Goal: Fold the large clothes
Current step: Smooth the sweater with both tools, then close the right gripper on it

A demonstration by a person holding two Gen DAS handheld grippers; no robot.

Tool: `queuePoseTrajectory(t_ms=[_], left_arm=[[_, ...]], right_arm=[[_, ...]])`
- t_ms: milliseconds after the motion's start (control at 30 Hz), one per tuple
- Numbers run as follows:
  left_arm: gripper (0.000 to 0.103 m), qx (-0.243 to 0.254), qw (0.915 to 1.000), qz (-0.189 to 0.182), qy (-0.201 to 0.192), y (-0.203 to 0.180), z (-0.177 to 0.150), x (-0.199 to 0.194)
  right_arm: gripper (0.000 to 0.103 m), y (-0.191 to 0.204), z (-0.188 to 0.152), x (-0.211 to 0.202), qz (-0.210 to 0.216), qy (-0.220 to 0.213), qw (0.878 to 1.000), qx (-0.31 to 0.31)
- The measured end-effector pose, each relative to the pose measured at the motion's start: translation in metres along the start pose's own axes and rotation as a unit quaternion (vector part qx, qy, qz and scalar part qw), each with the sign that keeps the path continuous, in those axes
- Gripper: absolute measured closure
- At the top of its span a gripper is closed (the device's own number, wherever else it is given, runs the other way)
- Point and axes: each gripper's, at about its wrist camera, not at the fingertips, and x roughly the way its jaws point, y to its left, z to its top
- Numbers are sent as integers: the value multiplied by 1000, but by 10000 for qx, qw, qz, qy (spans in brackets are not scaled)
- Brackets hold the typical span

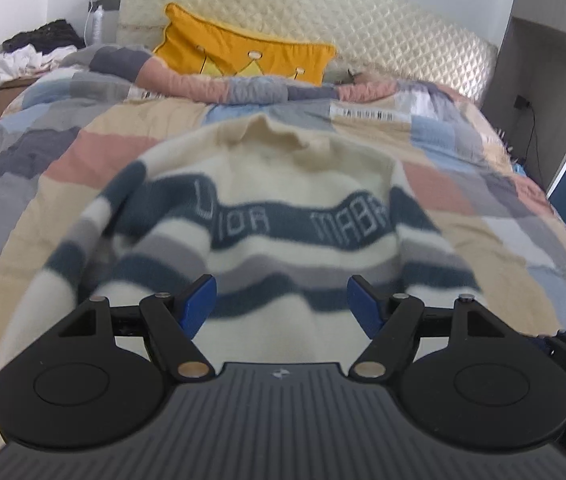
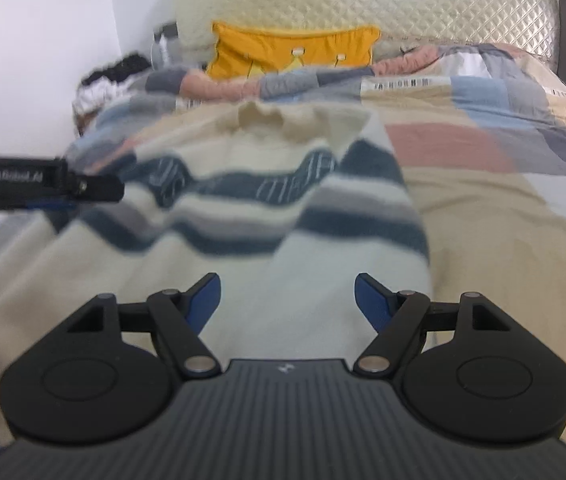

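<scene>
Striped sweater [image 1: 291, 216] lies flat, collar-away, on the bed's patchwork quilt [image 1: 83, 148] (good fold layout), so left hand-held gripper [image 1: 282, 302] and right hand-held gripper [image 2: 287, 300] hover released, empty, above its hem.

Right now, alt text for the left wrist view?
A striped sweater lies spread on a patchwork quilt, seen past the left gripper, whose jaws stand open and empty above it. A yellow pillow leans on the quilted headboard behind.
</scene>
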Motion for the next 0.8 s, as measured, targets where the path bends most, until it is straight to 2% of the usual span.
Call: queuePoseTrajectory(t_ms=[100,267,500,600,667,700,767,800], left_arm=[[27,-173,9997,-31,148,9,-8,-1],[27,-565,9981,-173,181,22,-13,-2],[27,-878,9960,-45,182,30,-12,4],[27,-1018,9945,-20,255,34,-14,7],[27,-1181,9925,-37,306,39,-14,9],[27,-1256,9916,-45,316,41,-14,11],[27,-1357,9903,-46,309,44,-15,11],[27,-1385,9899,-39,306,45,-16,11]], right_arm=[[27,9,-12,10,-59,290,9995,-74],[25,19,-18,26,-21,512,9986,-124],[26,37,-30,40,-384,739,9932,-819],[42,39,-31,39,-533,683,9916,-957],[58,38,-31,37,-670,628,9908,-993],[61,36,-30,35,-693,597,9912,-953],[77,32,-27,32,-735,524,9926,-813],[78,29,-25,30,-784,458,9931,-740]])
